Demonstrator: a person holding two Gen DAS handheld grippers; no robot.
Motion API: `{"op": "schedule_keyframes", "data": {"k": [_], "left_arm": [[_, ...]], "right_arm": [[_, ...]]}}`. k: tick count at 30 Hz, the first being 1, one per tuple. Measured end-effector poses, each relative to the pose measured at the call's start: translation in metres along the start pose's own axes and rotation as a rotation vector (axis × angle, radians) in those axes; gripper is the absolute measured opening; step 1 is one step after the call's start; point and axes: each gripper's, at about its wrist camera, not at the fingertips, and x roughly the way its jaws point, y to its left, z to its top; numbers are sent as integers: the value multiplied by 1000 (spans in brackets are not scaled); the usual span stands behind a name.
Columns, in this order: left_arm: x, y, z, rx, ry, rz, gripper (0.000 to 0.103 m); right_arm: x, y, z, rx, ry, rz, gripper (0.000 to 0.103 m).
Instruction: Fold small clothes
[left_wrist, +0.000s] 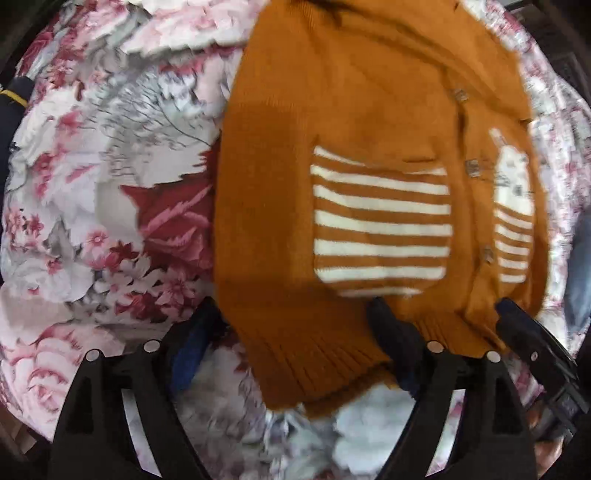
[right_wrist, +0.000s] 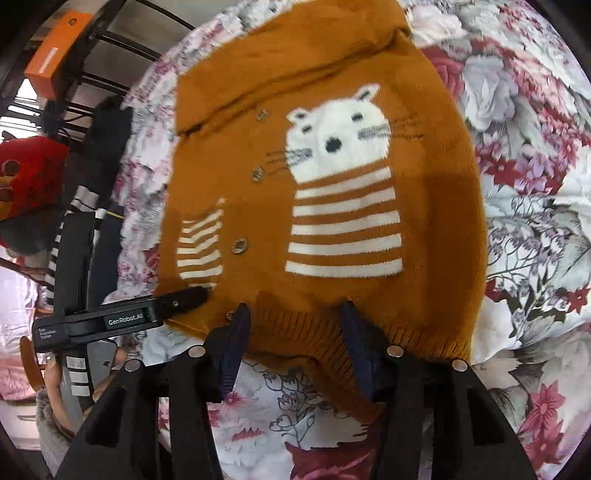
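A small orange knitted cardigan (left_wrist: 351, 92) lies flat, front up, on a floral bedspread (left_wrist: 92, 166). It has a striped pocket (left_wrist: 380, 221), and the right wrist view shows its white cat motif (right_wrist: 340, 140) and buttons (right_wrist: 240, 245). My left gripper (left_wrist: 295, 332) stands open at the ribbed hem, one finger beside the cardigan's edge and the other over the knit. My right gripper (right_wrist: 295, 321) is open too, with the hem (right_wrist: 295, 332) lying loose between its fingers. Each view catches one finger of the other gripper at the hem: the right one (left_wrist: 524, 325) and the left one (right_wrist: 184, 297).
The floral bedspread (right_wrist: 535, 221) spreads around the cardigan. Beyond the bed's left edge are dark striped clothing (right_wrist: 85, 199), a red item (right_wrist: 29, 166), an orange box (right_wrist: 55, 48) on a rack and a person's hand (right_wrist: 55, 373). A dark garment (left_wrist: 14, 96) shows at the far left.
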Motion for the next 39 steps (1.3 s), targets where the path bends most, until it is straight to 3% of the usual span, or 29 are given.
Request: {"op": "schedule_keyframes", "data": {"k": [3,4,6,9,12,16,21,22,24,26,28,31,36,39], "left_arm": [[-37,19,-13,-43,-68,-128,83],[-48,29,-17,-61,-95,-161,91],[-53,49,-18,-127,-119,-132,98],[-29,60,-14,-181,-46,-123,98],[-24,33,-14,-59,-55,-48,98],[-21,5,-18,51,-54,-71,98],[-12,18,-19,1,-26,-123,97],[-14,20,-19,-10,-32,-130,93],[-15,27,-19,-15,-43,-113,77],[-15,31,-19,-25,-39,-132,52],[-17,37,-21,-41,-34,-168,42],[-20,42,-24,-47,-40,-181,38],[-18,40,-20,-56,-26,-180,37],[-14,30,-17,-60,-30,-177,30]], "right_arm": [[-48,-8,-4,53,-133,98,56],[-64,-13,-7,66,-177,113,63],[-78,-27,-8,104,-223,76,67],[-63,-57,-6,223,-168,21,67],[-53,-55,-5,214,-140,26,67],[-57,-49,-7,190,-170,90,67],[-44,-53,-16,191,-126,19,62],[-41,-51,-17,176,-126,8,63],[-38,-46,-19,157,-123,1,64],[-35,-37,-20,136,-126,0,58],[-32,-32,-21,131,-118,37,45],[-26,-30,-21,128,-97,55,41],[-25,-50,-20,237,-90,111,24],[-27,-49,-22,230,-103,96,15]]}}
